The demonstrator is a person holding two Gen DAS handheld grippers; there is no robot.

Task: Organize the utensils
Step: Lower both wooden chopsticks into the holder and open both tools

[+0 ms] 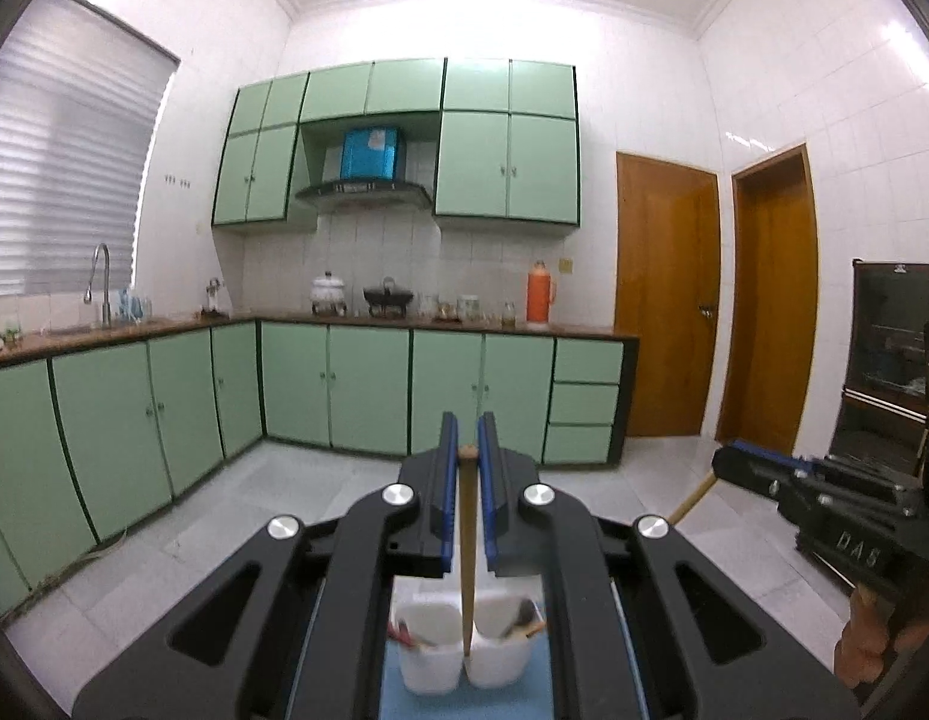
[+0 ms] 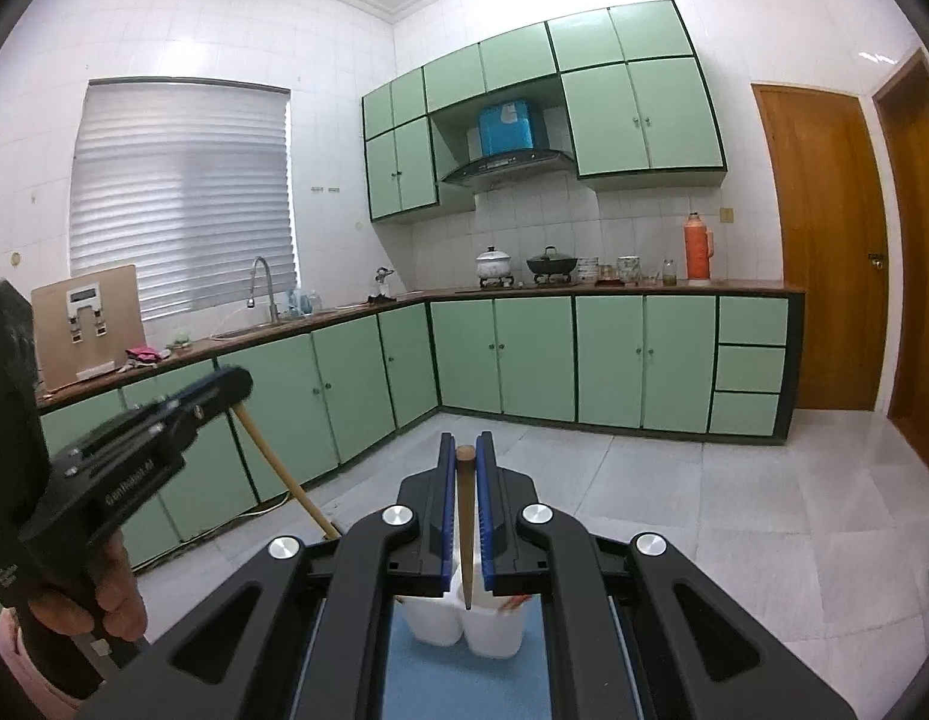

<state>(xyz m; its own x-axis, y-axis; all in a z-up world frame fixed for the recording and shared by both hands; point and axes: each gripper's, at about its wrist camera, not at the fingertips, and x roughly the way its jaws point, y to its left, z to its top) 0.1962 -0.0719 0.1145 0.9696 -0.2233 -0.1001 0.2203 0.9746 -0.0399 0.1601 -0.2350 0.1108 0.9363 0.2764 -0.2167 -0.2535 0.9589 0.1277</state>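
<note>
My left gripper [image 1: 468,450] is shut on a light wooden chopstick [image 1: 466,546] that hangs down with its tip over two white utensil cups [image 1: 464,654] on a blue mat [image 1: 464,702]. The cups hold a few utensils. My right gripper [image 2: 466,456] is shut on a darker brown chopstick [image 2: 466,534], held upright above the same white cups [image 2: 464,618] on the blue mat [image 2: 464,684]. The right gripper shows at the right of the left wrist view [image 1: 728,468], the left gripper at the left of the right wrist view [image 2: 224,390], each with its stick sticking out.
Green kitchen cabinets [image 1: 344,384] line the far walls with a counter, sink tap [image 1: 101,282], pots and an orange thermos [image 1: 539,294]. Two brown doors [image 1: 665,300] stand at the right. A dark cabinet [image 1: 890,360] is at the far right. The floor is grey tile.
</note>
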